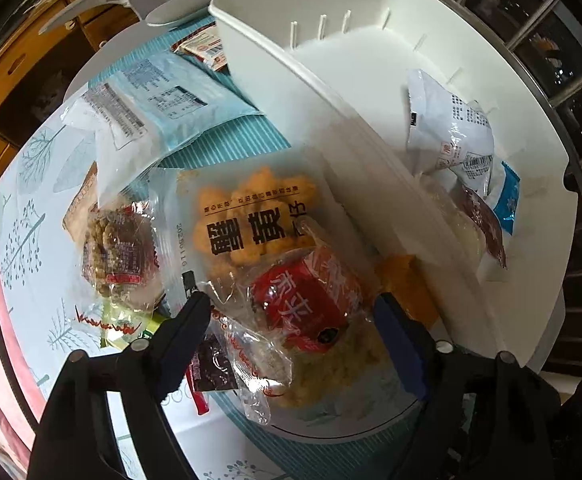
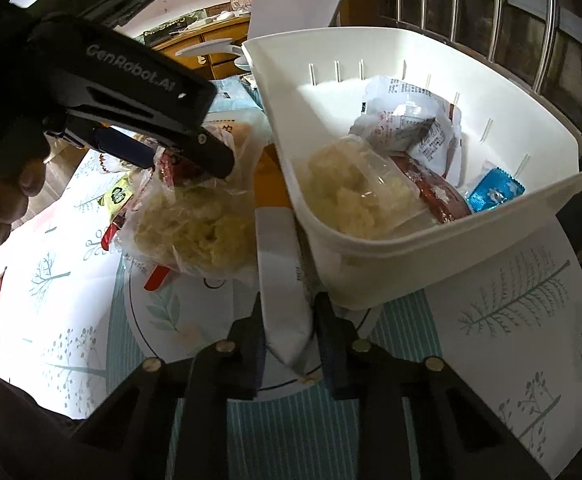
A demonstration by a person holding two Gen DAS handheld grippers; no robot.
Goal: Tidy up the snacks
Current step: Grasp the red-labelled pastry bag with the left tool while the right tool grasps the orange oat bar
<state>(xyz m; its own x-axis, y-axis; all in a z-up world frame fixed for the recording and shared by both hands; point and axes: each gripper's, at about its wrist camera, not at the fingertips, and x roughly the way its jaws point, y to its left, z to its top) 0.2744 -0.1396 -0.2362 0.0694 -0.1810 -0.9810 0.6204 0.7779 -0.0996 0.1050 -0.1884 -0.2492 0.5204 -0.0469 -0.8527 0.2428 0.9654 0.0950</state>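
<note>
Snacks crowd the leaf-print tablecloth (image 1: 31, 184) left of your white plastic bin (image 1: 371, 184); approx four packets sit inside it: white printed pouch (image 1: 451, 128), blue sachet (image 2: 495, 192), brown wrapper (image 2: 435, 188), clear bag of pale puffs (image 2: 355, 188). Your left gripper (image 1: 291, 320) hangs w/ jaws apart around a red-label clear packet (image 1: 307, 300), pads not pressing; orange puff bag (image 1: 251, 216) just behind. Your right gripper (image 2: 287, 336) has its jaws closed in on a flat white packet (image 2: 279, 264), beside the bin's near wall. Bin's rear half is bare.
</note>
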